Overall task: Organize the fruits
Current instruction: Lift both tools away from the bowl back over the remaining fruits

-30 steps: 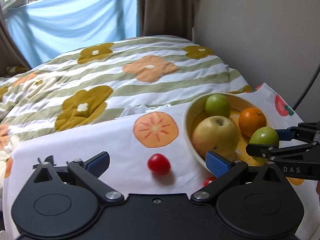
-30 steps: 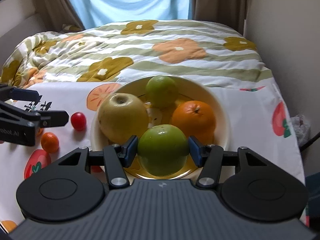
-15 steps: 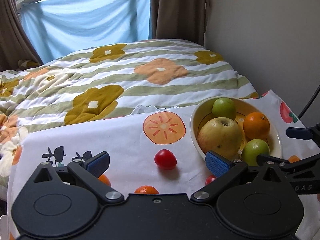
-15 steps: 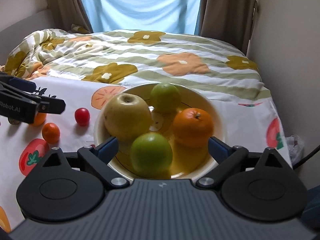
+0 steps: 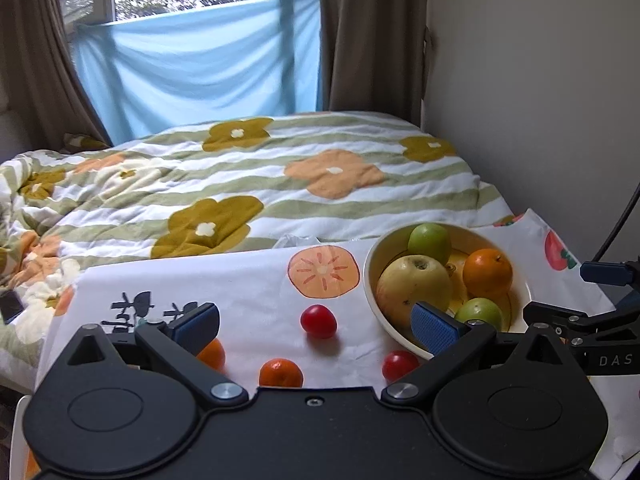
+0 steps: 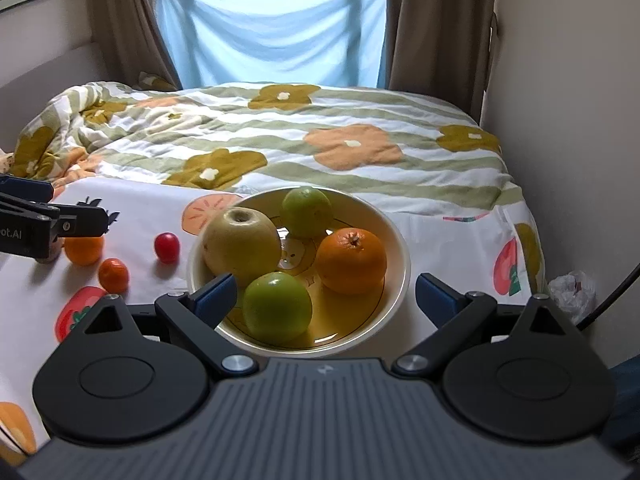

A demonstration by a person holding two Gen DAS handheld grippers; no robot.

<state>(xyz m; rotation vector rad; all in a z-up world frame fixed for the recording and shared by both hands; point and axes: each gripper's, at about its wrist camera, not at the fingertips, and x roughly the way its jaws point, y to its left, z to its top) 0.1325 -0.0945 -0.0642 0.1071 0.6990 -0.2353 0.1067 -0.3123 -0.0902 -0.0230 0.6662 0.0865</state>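
The left gripper [image 5: 316, 324] is spread wide and holds nothing; it hangs over the printed cloth [image 5: 248, 292] to the left of the bowl [image 6: 400, 252]. The right gripper [image 6: 325, 292] is likewise spread wide and empty, positioned at the near rim of the bowl. The bowl contains four fruits: a large yellow apple [image 6: 241, 246] at left, a green fruit [image 6: 307, 206] at the far side, an orange [image 6: 352, 261] at right, and a second green fruit [image 6: 277, 306] at the near side, lying free between the right gripper's blue pads [image 6: 216, 294] without contact. Outside the bowl, on the cloth, lie a red tomato [image 5: 318, 321], a second red tomato [image 5: 400, 365] close to the bowl's near rim, a small orange [image 5: 280, 373], and another orange fruit [image 5: 211, 354] partly hidden behind the left gripper's finger. A flowered quilt [image 5: 240, 184] lies beyond the cloth.
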